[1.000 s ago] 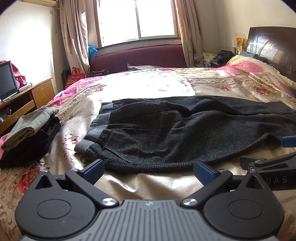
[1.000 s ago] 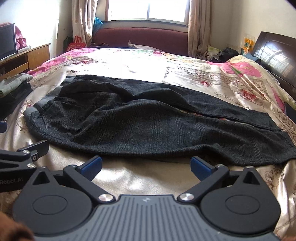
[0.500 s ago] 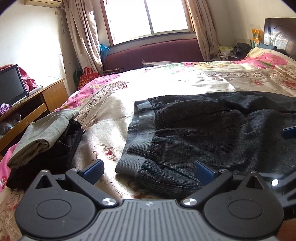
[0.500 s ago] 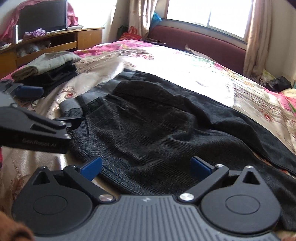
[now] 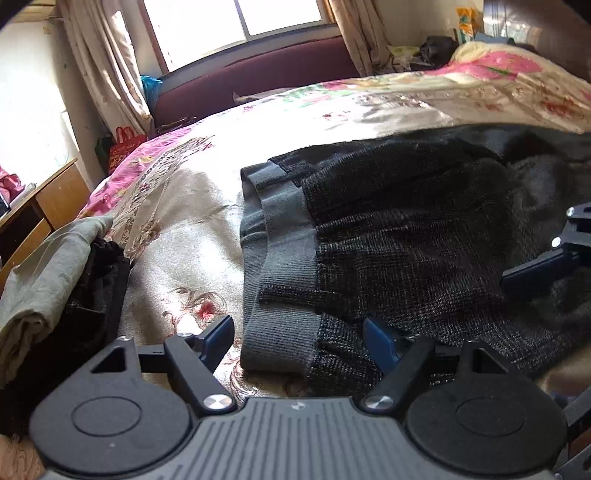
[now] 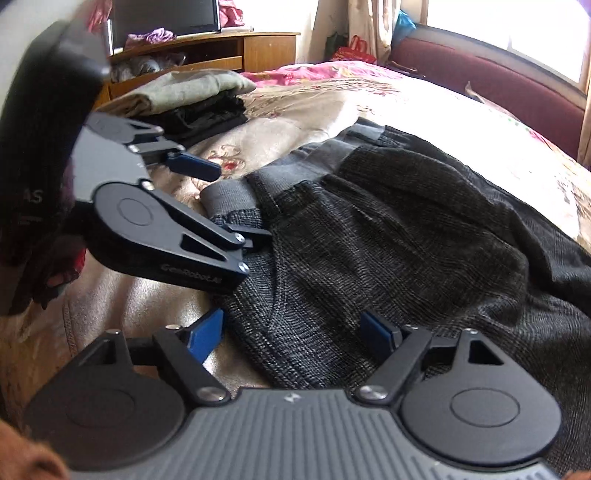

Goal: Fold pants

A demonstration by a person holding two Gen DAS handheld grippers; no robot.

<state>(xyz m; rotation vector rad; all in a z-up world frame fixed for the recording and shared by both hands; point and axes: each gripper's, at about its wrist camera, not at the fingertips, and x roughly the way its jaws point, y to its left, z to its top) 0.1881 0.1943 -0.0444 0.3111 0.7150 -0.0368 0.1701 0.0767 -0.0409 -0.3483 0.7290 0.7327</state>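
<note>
Pants (image 5: 406,229) lie flat on the bed (image 5: 192,229), grey waistband (image 5: 280,258) nearest both tongs, legs running away to the right. The left gripper (image 5: 299,343) straddles the waistband's near corner, jaws closing with cloth between them, seemingly not yet pinched. The right gripper (image 6: 291,332) closes likewise over the near edge just beside it. Folded clothes (image 5: 55,288) sit to the left, a window (image 5: 236,29) beyond.

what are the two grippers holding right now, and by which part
Nothing yet. The left gripper straddles the grey waistband of the dark pants, the right gripper their near edge; both are closing, pads not yet pressing.
</note>
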